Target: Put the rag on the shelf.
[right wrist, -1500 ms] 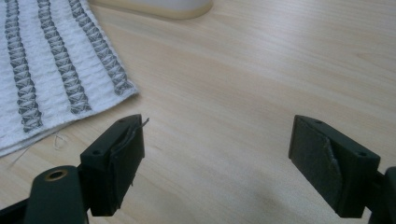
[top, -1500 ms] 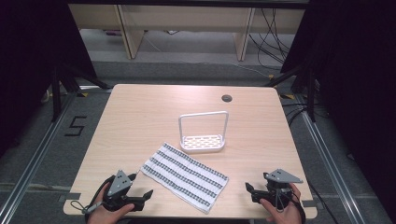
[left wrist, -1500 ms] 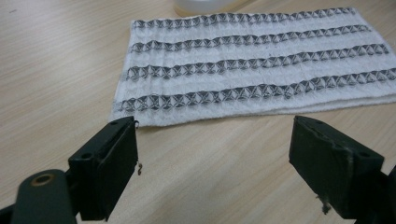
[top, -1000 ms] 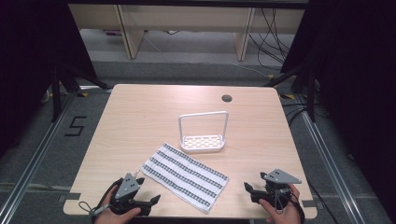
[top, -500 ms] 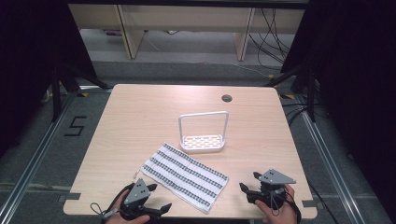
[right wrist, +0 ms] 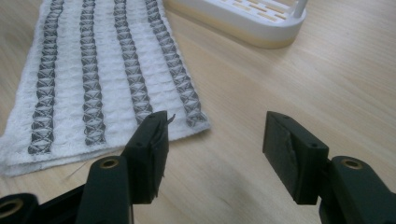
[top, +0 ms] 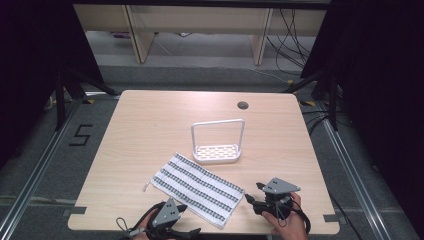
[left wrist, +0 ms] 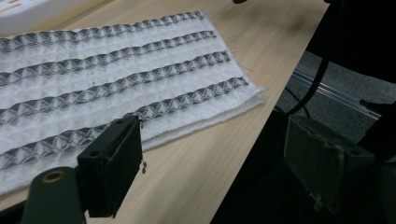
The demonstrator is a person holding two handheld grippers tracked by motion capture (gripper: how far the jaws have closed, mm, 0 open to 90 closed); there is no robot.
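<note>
On the table (top: 150,125), the folded striped cloth (top: 197,187) lies at six o'clock, with the empty white rack (top: 218,152) just beyond it at twelve. You appear to be closing in on the cloth's near end. Your left gripper (top: 170,227) stands wide at seven o'clock, while your right gripper (top: 252,200), at four o'clock, has just been narrowing on nothing; next, bracket the edge.

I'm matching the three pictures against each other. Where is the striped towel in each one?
High view: towel lies lower centre, slanting down to the right.
Left gripper view: upper left, its corner mid-frame.
Right gripper view: upper left.
Shared landmark: white rack beyond the towel.
</note>
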